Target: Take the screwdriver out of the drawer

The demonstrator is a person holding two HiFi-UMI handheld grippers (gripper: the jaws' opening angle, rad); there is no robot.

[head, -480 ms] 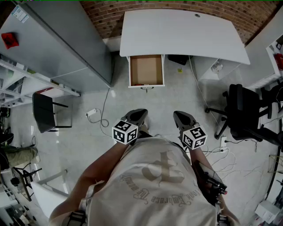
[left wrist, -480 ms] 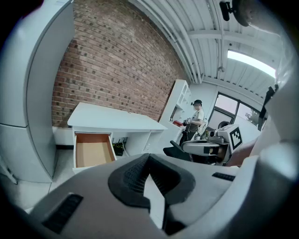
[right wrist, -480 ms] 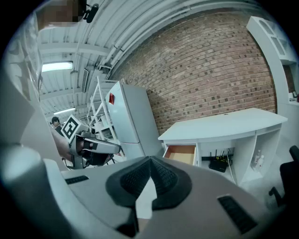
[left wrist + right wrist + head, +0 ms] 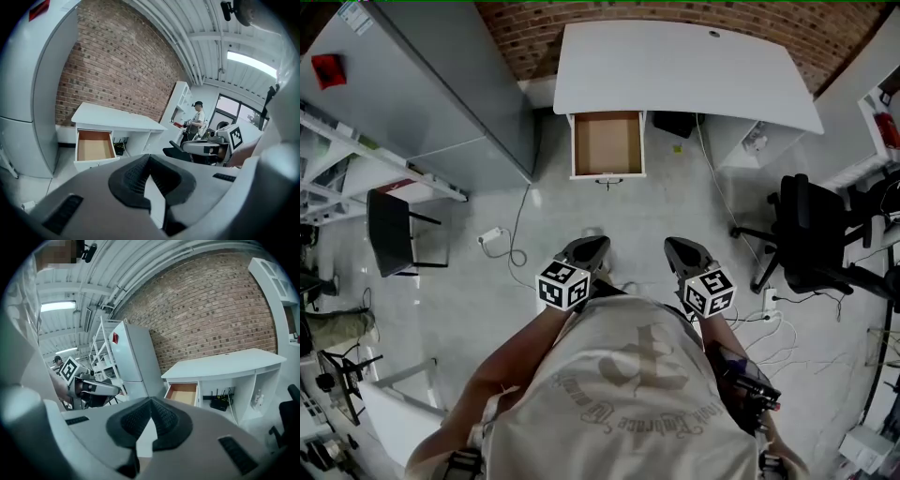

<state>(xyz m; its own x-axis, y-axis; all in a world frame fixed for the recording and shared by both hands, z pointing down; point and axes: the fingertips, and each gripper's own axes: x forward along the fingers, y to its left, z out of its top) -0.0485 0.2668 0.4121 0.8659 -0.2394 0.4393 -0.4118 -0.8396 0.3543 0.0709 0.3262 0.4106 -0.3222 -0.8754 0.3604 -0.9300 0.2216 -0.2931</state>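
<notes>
Black ribbed pads point(image 4: 131, 178) are pressed together on the left claw point(image 4: 149, 160) and on the right claw point(image 4: 151, 402), with nothing held. Both are carried well short of the open brown-lined drawer point(image 4: 607, 145) ahead, under the white worktop point(image 4: 684, 70), so no reach is yet possible. No screwdriver can be made out inside.

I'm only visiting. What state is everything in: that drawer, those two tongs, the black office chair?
Drawer: pulled open, nothing visible inside.
Left tongs: shut, holding nothing.
Right tongs: shut, holding nothing.
Office chair: upright, nobody in it.
</notes>
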